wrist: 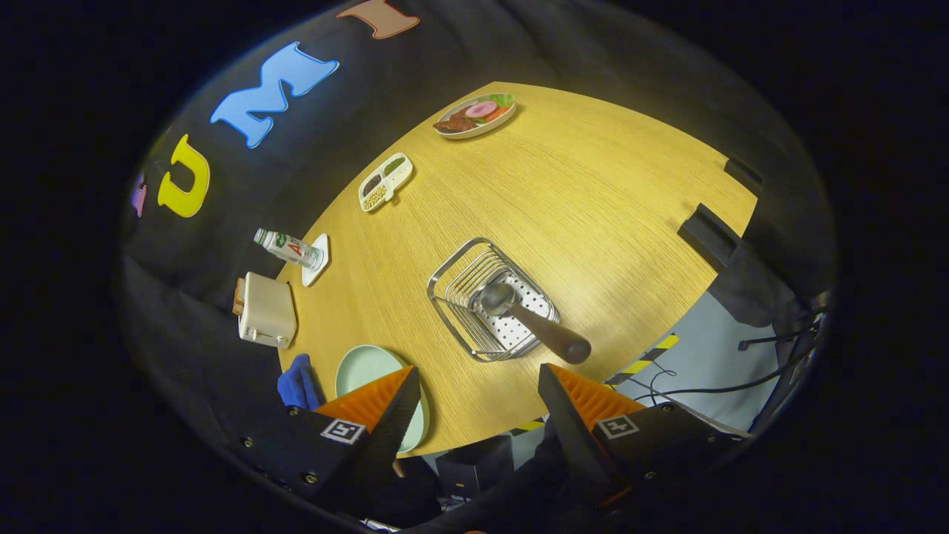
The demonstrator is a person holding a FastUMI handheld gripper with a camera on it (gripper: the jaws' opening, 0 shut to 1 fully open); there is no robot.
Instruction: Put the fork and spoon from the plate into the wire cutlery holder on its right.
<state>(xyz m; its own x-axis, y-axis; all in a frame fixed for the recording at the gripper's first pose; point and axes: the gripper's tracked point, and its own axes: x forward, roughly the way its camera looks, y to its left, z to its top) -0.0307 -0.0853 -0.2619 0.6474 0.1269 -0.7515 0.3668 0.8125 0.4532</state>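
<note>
The spoon (530,320) leans in the wire cutlery holder (485,300), bowl down, handle tilted toward me, just beyond my fingers (480,397). My fingers stand wide apart, holding nothing, above the desk (593,208); the plate (363,374) lies under my left one.

Wooden table (593,193): wire cutlery holder (485,297) stands just ahead of the gripper (478,400), whose fingers are spread apart with nothing between them; a spoon (530,319) rests in the holder, bowl inside, handle leaning out over its near rim toward the fingers. Plate (367,374) lies left of the holder, partly behind the left finger, with a folded cloth (299,382) at its left. Beyond these, along the table's left edge toward the far end: toaster (267,310), bottle (289,248) lying on a coaster (317,259), divided snack tray (385,182), food plate (476,115).
</note>
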